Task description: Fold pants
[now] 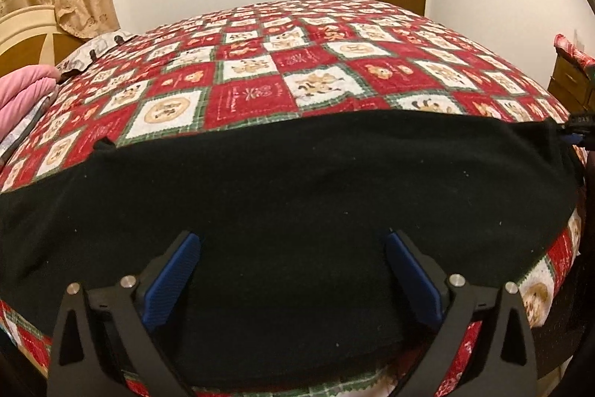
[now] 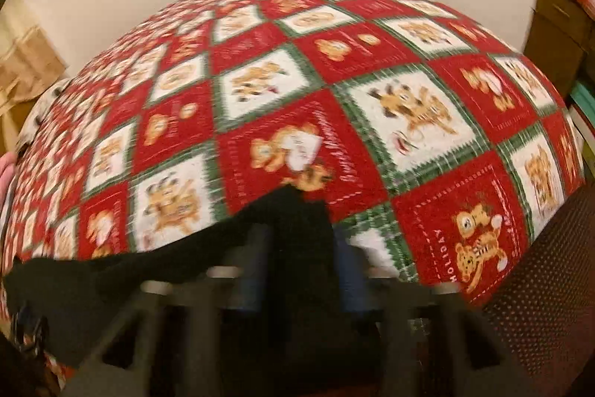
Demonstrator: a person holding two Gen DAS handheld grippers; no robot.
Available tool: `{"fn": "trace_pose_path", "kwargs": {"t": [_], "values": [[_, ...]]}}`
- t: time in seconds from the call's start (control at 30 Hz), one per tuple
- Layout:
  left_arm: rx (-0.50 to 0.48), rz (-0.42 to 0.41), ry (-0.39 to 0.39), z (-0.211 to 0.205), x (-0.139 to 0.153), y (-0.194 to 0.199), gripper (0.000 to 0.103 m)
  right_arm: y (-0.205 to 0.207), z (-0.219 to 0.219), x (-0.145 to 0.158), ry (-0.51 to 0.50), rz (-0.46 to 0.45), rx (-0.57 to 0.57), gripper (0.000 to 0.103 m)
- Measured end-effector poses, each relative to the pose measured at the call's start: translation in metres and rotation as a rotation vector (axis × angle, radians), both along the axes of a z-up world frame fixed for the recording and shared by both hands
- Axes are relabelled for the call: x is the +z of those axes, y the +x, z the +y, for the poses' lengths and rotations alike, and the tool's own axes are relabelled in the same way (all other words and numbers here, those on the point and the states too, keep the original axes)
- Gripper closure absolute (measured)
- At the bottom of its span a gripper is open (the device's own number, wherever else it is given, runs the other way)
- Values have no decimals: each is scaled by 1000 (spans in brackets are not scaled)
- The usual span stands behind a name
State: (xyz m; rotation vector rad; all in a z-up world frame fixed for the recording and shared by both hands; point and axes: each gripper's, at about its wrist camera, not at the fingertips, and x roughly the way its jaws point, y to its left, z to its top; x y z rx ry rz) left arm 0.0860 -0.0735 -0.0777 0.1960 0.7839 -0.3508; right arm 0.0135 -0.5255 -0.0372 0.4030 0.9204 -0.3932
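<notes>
On red patchwork quilt (image 1: 253, 99), black pants (image 1: 282, 196) spread flat near front edge; left gripper (image 1: 293, 248) spread wide above them, right gripper (image 2: 301, 270) clenched on pants corner.

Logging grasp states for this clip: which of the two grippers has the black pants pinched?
The right gripper: black pants fabric sits bunched between its narrowed fingers. The left gripper is spread wide over the cloth, gripping nothing.
</notes>
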Motion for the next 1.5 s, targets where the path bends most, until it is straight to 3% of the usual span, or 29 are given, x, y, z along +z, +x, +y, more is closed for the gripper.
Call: {"fn": "trace_pose_path", "kwargs": {"t": [0.17,0.23,0.3,0.47,0.5,0.57,0.6,0.63,0.67,0.77,1.1,1.17,1.27,1.3,1.37,1.5], "values": [[16,-6,5,-3,-1,0,0,-34,-1,14,-15,-89,-132,91],[20,-5,7,-3,-2,0,0,-36,-5,2,26,-59,-183,91],[26,-4,11,-5,-2,0,0,-29,-8,-8,61,-34,-184,90],[21,-1,9,-4,-1,0,0,-34,-25,-1,180,-108,-147,82],[19,-1,8,-3,-1,0,0,-41,-30,2,217,-137,-158,79],[18,-2,3,-3,-1,0,0,-61,-38,12,236,-189,-185,62],[19,-6,2,-4,-2,0,0,-68,-37,15,218,-200,-197,44],[20,-9,2,-4,-2,0,0,-74,-35,18,194,-206,-205,37],[21,-13,0,-4,-2,0,0,-78,-32,19,173,-209,-201,37],[27,-23,-2,-5,-3,-1,0,-73,-14,14,143,-153,-114,37],[14,-15,3,-3,-2,-3,0,-33,25,-21,-30,100,6,37],[16,-9,4,-3,-1,-3,0,-31,29,-21,-29,114,22,47],[7,0,8,-2,0,-4,0,-32,27,-21,24,105,23,71],[2,5,10,-1,0,-4,0,-34,29,-19,62,89,23,86],[-6,13,12,1,2,-4,0,-35,34,-14,83,75,-1,88],[-7,6,22,7,6,-5,0,-37,66,25,66,-35,28,89]]}}
